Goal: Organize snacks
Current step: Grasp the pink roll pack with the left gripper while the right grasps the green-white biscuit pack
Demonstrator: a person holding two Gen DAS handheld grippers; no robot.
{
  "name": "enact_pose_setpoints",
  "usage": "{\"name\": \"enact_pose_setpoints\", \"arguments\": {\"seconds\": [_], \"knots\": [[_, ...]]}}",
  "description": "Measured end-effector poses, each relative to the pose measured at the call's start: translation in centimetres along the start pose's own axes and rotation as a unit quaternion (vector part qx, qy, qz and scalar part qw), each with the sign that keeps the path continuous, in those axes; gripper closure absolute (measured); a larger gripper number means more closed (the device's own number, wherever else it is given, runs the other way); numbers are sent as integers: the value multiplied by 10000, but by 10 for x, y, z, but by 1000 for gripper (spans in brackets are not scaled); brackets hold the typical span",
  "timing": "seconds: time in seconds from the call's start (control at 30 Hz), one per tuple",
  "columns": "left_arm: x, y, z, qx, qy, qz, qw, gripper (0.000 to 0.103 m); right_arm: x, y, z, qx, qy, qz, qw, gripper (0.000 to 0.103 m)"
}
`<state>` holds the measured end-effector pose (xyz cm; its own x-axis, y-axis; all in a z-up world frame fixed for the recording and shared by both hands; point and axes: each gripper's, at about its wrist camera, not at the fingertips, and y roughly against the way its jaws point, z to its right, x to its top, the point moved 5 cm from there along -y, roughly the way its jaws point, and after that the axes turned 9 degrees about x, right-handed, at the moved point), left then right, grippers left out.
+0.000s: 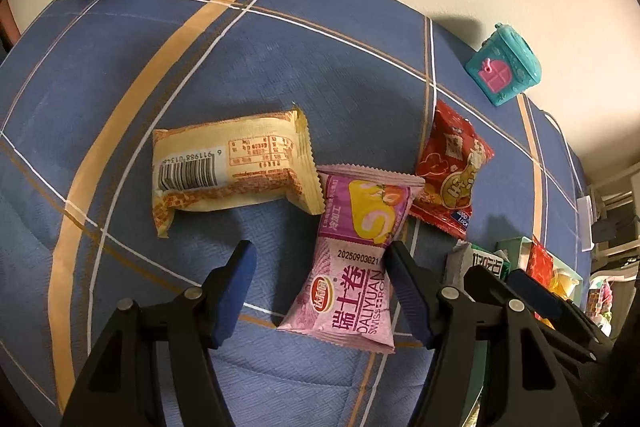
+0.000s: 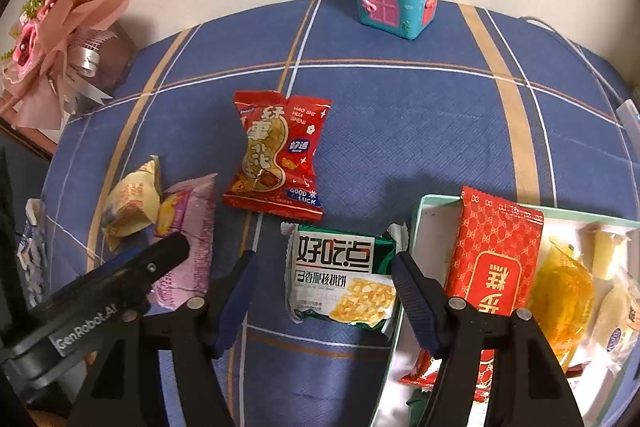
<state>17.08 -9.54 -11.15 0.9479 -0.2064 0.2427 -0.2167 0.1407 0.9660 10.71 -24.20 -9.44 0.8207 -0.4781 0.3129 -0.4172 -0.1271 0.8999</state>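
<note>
Your right gripper (image 2: 325, 301) straddles the green-and-white biscuit packet (image 2: 340, 283) at lower centre, jaws parted, not gripping; its right edge overlaps the tray (image 2: 418, 223) rim (a snag risk). Your left gripper (image 1: 320, 291), also unclenched, brackets the pink roll packet (image 1: 352, 267), which may slide off the quilt.

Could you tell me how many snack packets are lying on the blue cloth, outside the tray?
4: yellow packet far left, pink Swiss roll packet beside it, red peanut packet mid-cloth, green-and-white biscuit packet against the tray.
</note>
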Motion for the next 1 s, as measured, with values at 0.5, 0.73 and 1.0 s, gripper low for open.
{"name": "enact_pose_setpoints", "arguments": {"seconds": [0.5, 0.73, 1.0], "knots": [[0, 4, -4, -37, 43, 12, 10000, 35, 0, -12, -1, -69, -24, -89, 9999, 31], [2, 4, -8, -58, 104, 32, 9999, 35, 5, -17, -6, 124, -38, -138, 9998, 31], [1, 8, -13, -73, 160, 63, 9998, 35, 3, -18, -23, 472, 127, -245, 9985, 34]]}}
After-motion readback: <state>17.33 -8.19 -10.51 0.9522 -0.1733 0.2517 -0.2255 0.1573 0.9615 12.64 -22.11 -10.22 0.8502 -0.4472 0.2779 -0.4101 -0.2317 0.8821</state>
